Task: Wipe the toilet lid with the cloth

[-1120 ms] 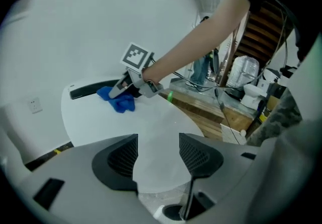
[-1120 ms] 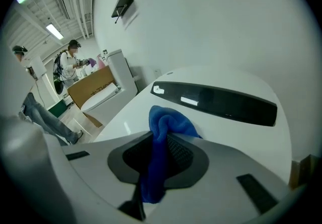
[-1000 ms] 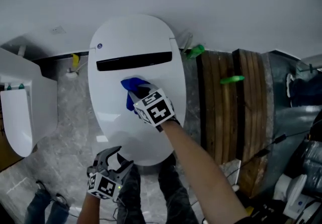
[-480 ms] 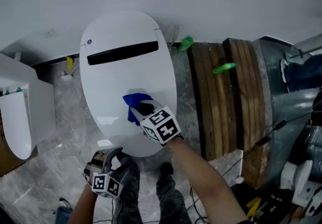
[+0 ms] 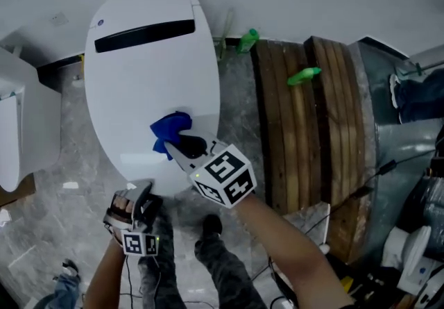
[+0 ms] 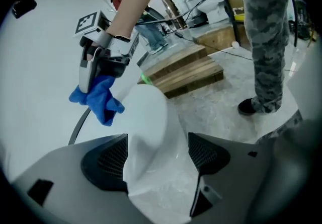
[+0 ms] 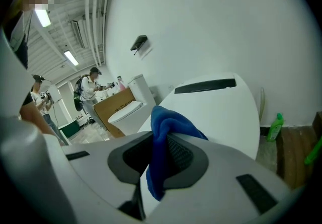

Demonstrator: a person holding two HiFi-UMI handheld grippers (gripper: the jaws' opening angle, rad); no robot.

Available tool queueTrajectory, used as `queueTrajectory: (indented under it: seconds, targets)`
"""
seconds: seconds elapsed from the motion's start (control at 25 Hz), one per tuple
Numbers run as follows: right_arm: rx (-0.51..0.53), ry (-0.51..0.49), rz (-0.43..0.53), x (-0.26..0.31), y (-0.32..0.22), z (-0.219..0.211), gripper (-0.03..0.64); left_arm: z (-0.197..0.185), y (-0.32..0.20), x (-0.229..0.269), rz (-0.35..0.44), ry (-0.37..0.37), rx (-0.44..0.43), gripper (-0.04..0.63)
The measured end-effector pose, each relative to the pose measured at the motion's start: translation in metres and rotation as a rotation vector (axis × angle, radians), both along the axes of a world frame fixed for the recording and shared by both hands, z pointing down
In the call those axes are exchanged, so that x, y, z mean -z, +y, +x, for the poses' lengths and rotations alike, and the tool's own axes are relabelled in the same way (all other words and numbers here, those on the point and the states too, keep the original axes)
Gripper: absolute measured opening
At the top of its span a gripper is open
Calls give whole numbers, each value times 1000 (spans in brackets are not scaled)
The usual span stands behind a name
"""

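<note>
As it hangs over the toilet lid (image 5: 139,71), the cloth (image 5: 168,130) is clamped in the right claw (image 5: 180,144).

The head view looks steeply down from above the toilet lid (image 5: 146,85) and takes in the whole lid. The left gripper view sits low and close at the lid's front rim, facing across it toward the wooden planks (image 6: 181,69). The right gripper view rides just above the lid, facing its rear end and the wall (image 7: 201,26). All three views share the lid. The head and left gripper views also share the right gripper (image 5: 178,147) and the blue cloth (image 5: 168,130).
</note>
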State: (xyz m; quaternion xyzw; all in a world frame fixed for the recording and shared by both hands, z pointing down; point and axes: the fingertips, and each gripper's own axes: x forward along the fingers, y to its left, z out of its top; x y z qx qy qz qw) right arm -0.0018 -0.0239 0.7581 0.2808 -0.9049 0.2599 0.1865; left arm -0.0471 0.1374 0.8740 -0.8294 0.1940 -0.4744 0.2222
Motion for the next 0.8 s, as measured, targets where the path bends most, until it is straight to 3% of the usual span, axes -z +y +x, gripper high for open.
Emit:
queueTrajectory:
  seconds: [0.12, 0.4, 0.8]
  targets:
    - [26, -10, 37, 0, 16, 10, 55, 5, -3, -12, 51, 23, 31, 359]
    - [48, -14, 73, -4, 39, 27, 55, 6, -15, -21, 235, -46, 36, 357]
    - [-6, -25, 87, 8, 38, 51, 55, 9, -14, -5, 195, -59, -5, 356]
